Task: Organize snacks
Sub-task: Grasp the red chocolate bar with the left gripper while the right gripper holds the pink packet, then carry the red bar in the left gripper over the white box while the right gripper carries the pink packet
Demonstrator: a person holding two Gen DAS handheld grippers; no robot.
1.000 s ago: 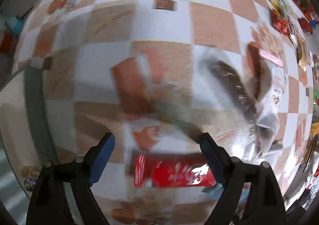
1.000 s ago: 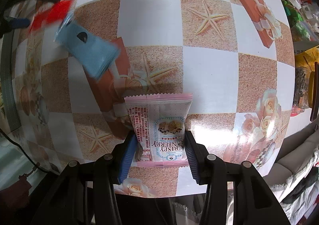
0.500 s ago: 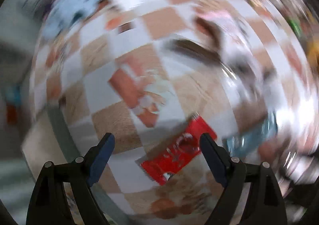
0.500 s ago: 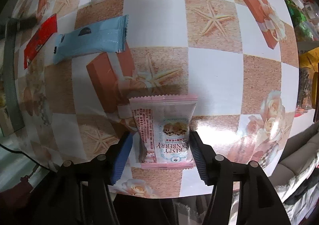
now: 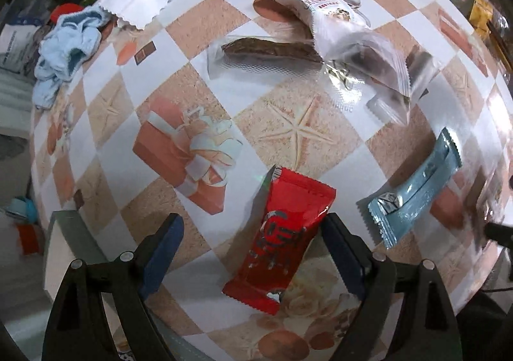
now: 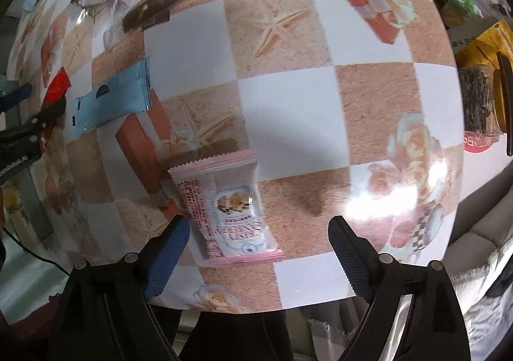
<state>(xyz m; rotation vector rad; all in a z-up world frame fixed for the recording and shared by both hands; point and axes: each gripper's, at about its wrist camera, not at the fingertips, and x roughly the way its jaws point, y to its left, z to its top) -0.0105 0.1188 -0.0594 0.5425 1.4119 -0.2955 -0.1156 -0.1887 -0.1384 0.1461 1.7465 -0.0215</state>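
A red snack packet [image 5: 282, 239] with dark lettering and crimped ends lies flat on the table [image 5: 205, 79], near its front edge, its lower half between the fingers of the left gripper [image 5: 251, 252]. That gripper is spread wide; its right finger sits just beside the packet's edge, the left finger well apart from it. Beside the red packet, toward the right edge, lies a pale blue bar wrapper [image 5: 416, 188], also flat.

The right gripper [image 6: 259, 249] is likewise spread wide and grips nothing. A pink-and-white cranberry crisp packet [image 6: 229, 210] with a biscuit picture lies on the table between its fingers, closer to the left one, near the front edge.

Toward the far edge lie a dark bar in a clear wrapper [image 5: 266, 52], a second cranberry crisp packet [image 5: 323, 4] and a clear-wrapped brown snack [image 5: 378, 66] overlapping it. A light blue cloth [image 5: 64, 47] is bunched at the far left corner.
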